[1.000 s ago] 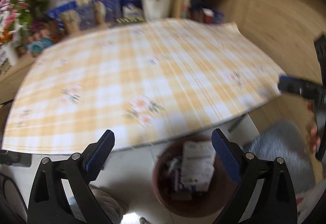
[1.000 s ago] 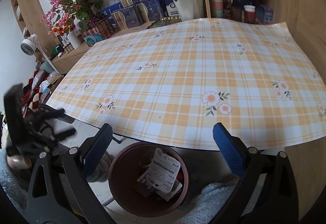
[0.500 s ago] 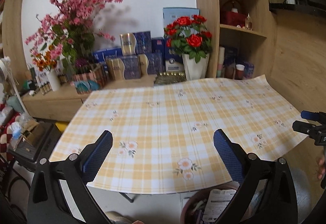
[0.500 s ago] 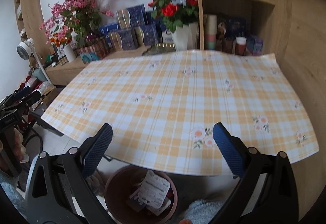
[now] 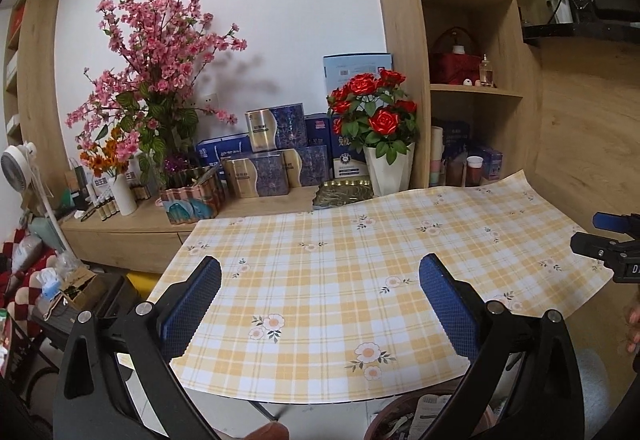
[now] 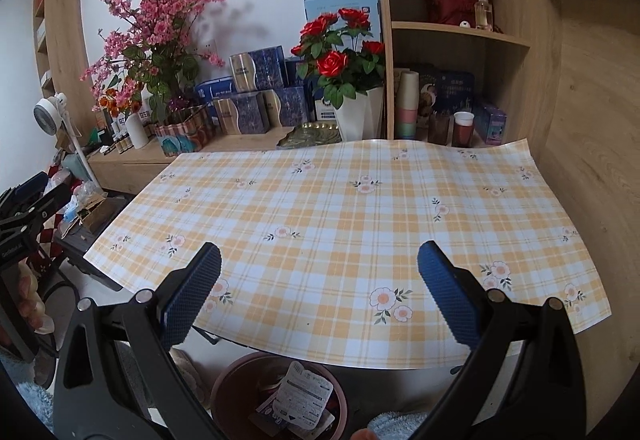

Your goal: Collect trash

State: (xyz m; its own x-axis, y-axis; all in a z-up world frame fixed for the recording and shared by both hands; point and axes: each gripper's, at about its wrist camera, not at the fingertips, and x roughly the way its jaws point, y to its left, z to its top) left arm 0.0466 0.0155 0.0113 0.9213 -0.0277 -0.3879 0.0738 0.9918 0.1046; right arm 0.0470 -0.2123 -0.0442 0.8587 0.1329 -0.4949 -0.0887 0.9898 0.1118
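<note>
Both the left gripper (image 5: 320, 304) and right gripper (image 6: 319, 298) hang released and empty above the bare checked surface (image 6: 340, 208), wrappers (image 6: 300, 398) already lying in the brown bin (image 6: 224, 396) below its near edge, so collection looks finished.

left gripper (image 5: 320, 304) | black frame arms, silver screws | blue knurled pads (image 5: 448, 304) | right gripper (image 6: 319, 298) | identical build
</note>
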